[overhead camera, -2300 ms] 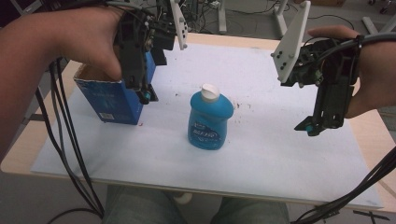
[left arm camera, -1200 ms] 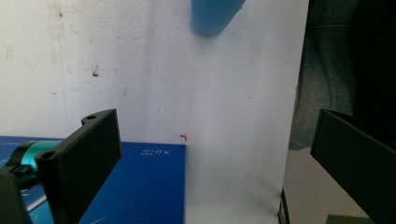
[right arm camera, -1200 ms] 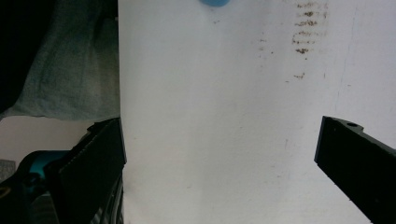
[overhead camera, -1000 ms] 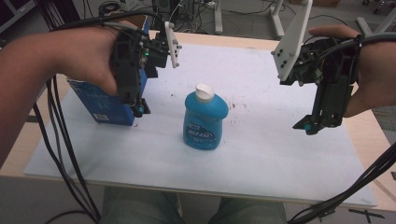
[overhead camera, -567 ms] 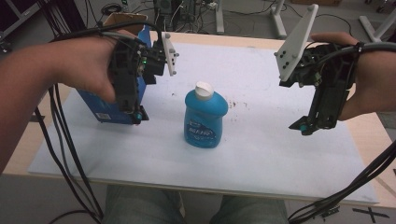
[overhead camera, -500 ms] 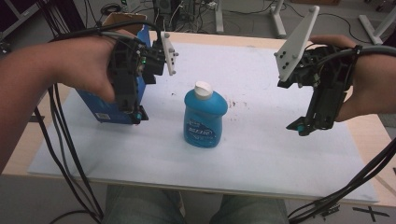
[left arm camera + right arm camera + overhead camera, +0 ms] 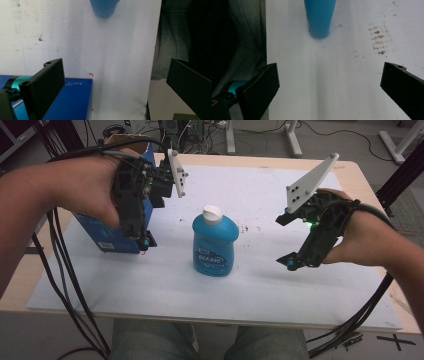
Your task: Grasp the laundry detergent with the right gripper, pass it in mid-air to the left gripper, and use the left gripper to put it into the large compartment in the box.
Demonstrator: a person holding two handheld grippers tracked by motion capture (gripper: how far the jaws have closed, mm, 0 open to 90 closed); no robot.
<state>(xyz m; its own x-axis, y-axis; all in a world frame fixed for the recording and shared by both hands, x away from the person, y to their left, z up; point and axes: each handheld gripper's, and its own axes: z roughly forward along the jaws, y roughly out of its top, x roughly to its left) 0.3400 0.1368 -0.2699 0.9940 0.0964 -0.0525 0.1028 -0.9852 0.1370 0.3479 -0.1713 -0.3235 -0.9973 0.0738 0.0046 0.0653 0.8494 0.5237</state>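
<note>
At the left of the high view, the left tool (image 7: 145, 240) hangs over the near right corner of a blue box (image 7: 112, 237) that stands on the white sheet (image 7: 260, 290) covering the worktop (image 7: 357, 175). Its jaws stand wide apart and hold nothing; in the left gripper view one jaw sits above the box's top face (image 7: 72, 100) and the other lies out past the sheet's edge.

A blue bottle (image 7: 214, 242) with a white cap (image 7: 212, 213) stands upright mid-sheet, well apart from the box and between the two tools. Its base shows at the top of the left gripper view (image 7: 103, 8) and of the right gripper view (image 7: 320, 18).

At the right, the right tool (image 7: 290, 261) hovers above the sheet near the bottle, pointed toward it. Its jaws are spread wide and empty, with bare sheet between them. Brown specks (image 7: 378, 37) mark the sheet beside the bottle.
</note>
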